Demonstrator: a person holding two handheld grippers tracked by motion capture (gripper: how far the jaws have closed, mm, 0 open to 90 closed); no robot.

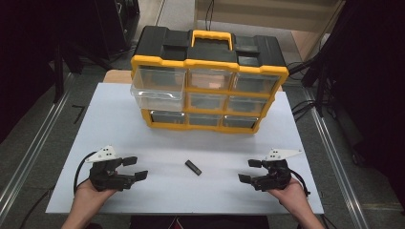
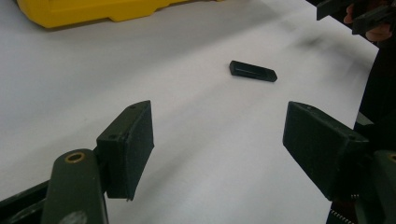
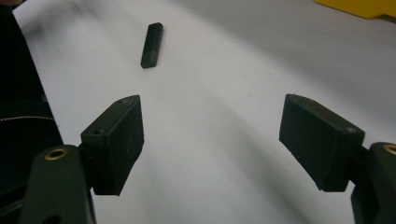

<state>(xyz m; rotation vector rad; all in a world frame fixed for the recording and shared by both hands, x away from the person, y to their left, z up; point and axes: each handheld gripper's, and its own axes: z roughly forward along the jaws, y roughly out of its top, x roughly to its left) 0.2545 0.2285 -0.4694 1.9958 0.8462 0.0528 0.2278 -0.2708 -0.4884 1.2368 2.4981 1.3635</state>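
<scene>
White sheeting covers the bench (image 1: pixel 119 143), which stands amid dark surroundings with metal rails on the floor at either side. At the far end of the bench sits a yellow and black drawer cabinet (image 1: pixel 208 81) with a yellow carry handle (image 1: pixel 212 37) on top and three rows of clear-fronted drawers. The upper left drawer (image 1: pixel 157 88) is pulled forward, out past the front of the cabinet; the other drawers sit flush. A small black bar (image 1: pixel 193 167) lies flat on the white surface near the middle of the near half, well apart from the cabinet and between the two hands. The left tool (image 1: pixel 133 168) is held in the person's left hand (image 1: pixel 93 191) at the near left of the bench, its jaws spread wide with nothing between them. The right tool (image 1: pixel 250 171) is held in the right hand (image 1: pixel 289 191) at the near right, jaws likewise spread and empty. Each tool carries a pale three-cornered plate on top, and both point inward toward the bar. In the left gripper view the bar (image 2: pixel 253 71) lies ahead of the spread jaws, clear of both, with the yellow base of the cabinet (image 2: pixel 93 11) at the upper left. In the right gripper view the bar (image 3: pixel 152 45) lies ahead and to the left of the jaws, untouched.
</scene>
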